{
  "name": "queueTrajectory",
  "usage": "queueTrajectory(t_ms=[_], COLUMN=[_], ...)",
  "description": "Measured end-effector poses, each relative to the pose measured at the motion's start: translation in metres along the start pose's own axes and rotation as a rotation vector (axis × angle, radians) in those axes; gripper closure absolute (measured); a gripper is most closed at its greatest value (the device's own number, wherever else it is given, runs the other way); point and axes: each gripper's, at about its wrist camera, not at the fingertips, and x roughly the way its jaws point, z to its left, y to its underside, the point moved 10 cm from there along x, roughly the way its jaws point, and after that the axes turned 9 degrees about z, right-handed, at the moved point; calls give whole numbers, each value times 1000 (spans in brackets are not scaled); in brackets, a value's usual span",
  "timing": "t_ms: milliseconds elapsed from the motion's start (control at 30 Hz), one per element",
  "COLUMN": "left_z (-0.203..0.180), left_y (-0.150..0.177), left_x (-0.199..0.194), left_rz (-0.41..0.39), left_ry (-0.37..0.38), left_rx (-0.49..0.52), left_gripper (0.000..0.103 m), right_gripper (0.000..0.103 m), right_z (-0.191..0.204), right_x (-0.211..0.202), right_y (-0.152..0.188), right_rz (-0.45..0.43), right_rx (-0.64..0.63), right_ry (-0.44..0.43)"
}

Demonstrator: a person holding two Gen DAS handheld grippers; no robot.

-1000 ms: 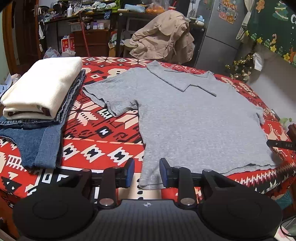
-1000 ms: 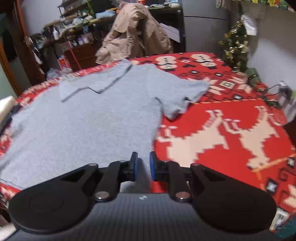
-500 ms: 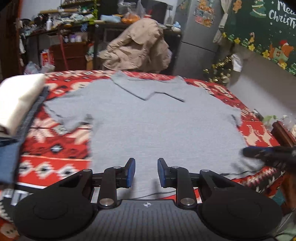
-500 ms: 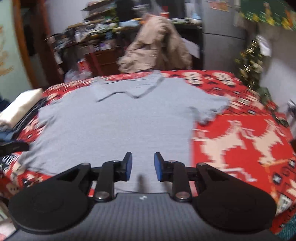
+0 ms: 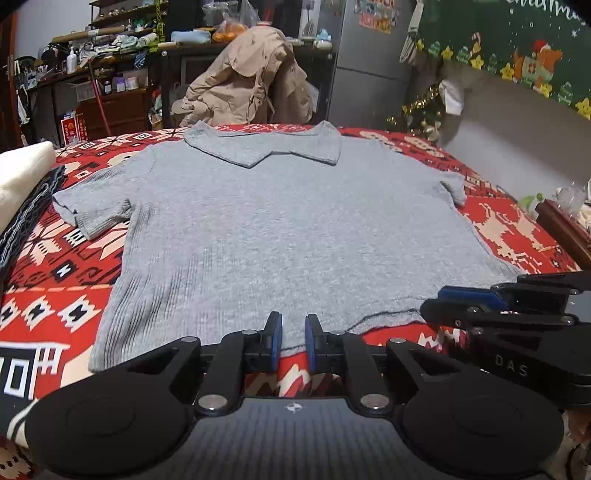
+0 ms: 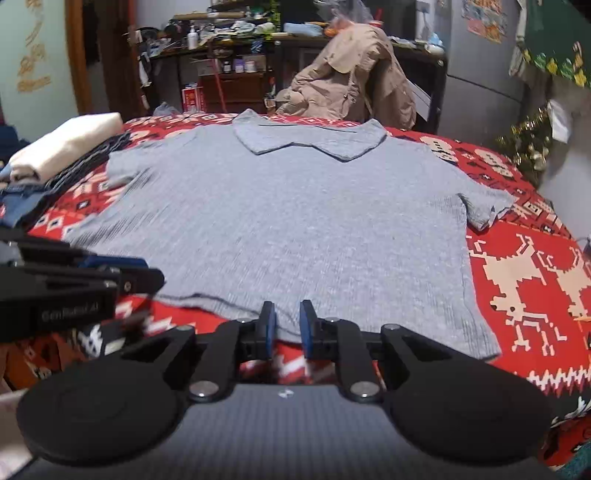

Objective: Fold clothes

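At nine o'clock in the left wrist view, the white garment [image 5: 20, 177] and the dark one [image 5: 26, 218] beneath it run off the edge. We see the right gripper [image 5: 430, 306] only in part, cut off at three o'clock. In the right wrist view the left gripper [image 6: 155, 278] is blurred, its lettering unreadable. Shelf clutter [image 6: 229, 27] at twelve is too small for us to identify.

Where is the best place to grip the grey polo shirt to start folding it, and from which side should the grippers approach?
Probably the bottom hem of the grey polo shirt. It lies flat on the red patterned blanket, collar far, hem nearest. Left gripper and right gripper, both open, already face that edge, so come in low from the near side.
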Motion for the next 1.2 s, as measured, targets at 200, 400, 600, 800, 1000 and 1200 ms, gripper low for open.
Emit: queueTrajectory(t_ms=[200,400,600,800,1000,1200], left_z=[2,-4,-11,-19,-22,-23], left_y=[2,2,4,6,6,6], left_x=[-2,-2,0,1,1,1], left_rz=[-14,-20,-23,-26,-28,-31], left_ry=[26,40,38,36,35,45], left_rx=[-17,0,35,69,82,81], left_gripper=[87,75,52,45,45,42], right_gripper=[78,65,3,1,1,1], right_z=[-1,-11,-50,-73,-79,-75], right_x=[-10,-29,-35,-16,0,19], right_y=[9,4,-16,-27,-26,-8], right_rz=[-10,-61,-125,-92,-62,21], right_rx=[21,45,133,167,204,180], right_ry=[-23,8,101,119,105,122])
